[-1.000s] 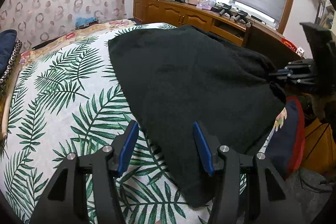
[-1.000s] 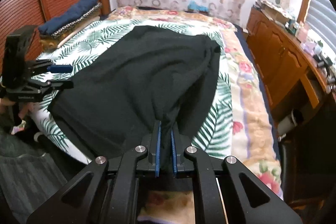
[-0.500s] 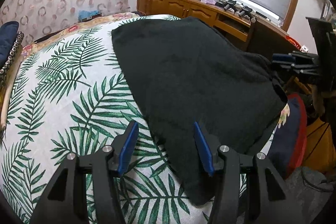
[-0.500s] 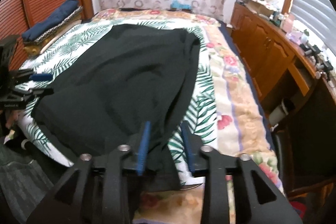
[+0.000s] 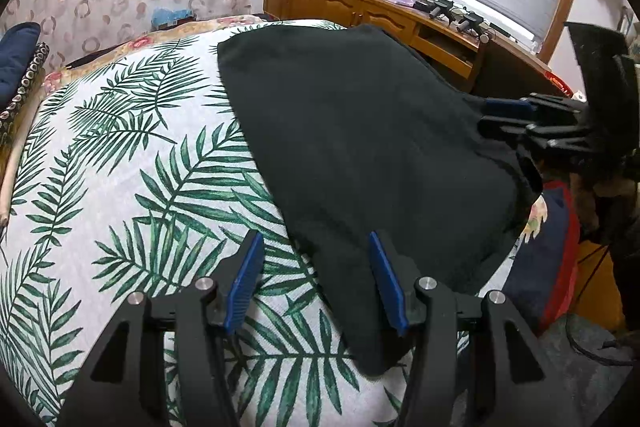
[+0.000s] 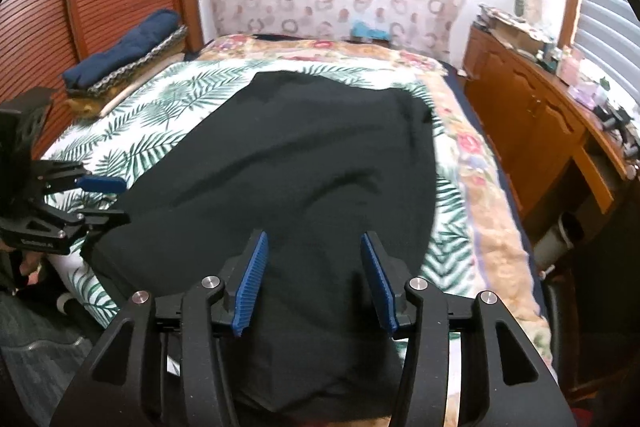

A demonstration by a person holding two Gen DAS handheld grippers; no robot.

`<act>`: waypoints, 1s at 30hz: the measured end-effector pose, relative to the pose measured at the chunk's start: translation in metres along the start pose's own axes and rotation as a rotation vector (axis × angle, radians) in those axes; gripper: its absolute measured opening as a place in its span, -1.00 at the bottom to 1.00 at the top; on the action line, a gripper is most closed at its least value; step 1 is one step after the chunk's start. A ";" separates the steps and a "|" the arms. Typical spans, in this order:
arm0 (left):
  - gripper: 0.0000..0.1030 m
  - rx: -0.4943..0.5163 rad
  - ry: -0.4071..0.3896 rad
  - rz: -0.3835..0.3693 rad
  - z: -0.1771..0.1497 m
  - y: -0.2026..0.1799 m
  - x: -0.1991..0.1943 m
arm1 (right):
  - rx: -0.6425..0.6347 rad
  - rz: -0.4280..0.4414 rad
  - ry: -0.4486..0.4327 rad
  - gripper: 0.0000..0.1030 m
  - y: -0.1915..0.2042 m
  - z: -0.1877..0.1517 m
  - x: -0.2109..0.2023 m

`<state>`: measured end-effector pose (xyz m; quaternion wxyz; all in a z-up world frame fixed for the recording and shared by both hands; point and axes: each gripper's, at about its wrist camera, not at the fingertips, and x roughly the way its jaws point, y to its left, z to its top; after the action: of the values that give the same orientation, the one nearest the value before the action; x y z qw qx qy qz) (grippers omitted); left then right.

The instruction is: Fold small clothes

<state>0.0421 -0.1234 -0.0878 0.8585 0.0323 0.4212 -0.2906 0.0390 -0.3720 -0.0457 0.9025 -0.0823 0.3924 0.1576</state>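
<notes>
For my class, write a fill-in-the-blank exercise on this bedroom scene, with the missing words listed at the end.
1. The garment spread on the bed is ____ in colour.
2. The bedcover under it is printed with green ____.
3. The right tool has its fingers ____, with nothing gripped between them.
4. The left tool points at the garment's near ____.

Missing words: black; palm leaves; open; edge
</notes>
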 end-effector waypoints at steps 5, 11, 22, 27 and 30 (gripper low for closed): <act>0.03 -0.013 -0.009 -0.030 -0.003 0.001 -0.006 | 0.001 -0.006 0.031 -0.04 -0.001 -0.006 0.015; 0.03 -0.028 -0.005 -0.097 -0.007 0.002 -0.010 | 0.012 -0.023 0.044 0.02 -0.008 -0.013 0.017; -0.79 0.056 0.021 -0.153 -0.006 -0.020 -0.013 | -0.010 0.025 -0.001 0.09 0.003 -0.012 -0.001; -0.81 0.032 -0.088 -0.198 0.033 -0.021 -0.041 | -0.034 0.081 -0.029 0.28 0.015 -0.010 -0.012; -0.81 0.058 -0.140 -0.187 0.063 -0.027 -0.050 | -0.051 0.124 -0.051 0.34 0.025 -0.009 -0.019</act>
<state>0.0479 -0.1412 -0.0052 0.8537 -0.0027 0.3528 -0.3829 0.0117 -0.3551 -0.0384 0.8982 -0.0769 0.3696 0.2251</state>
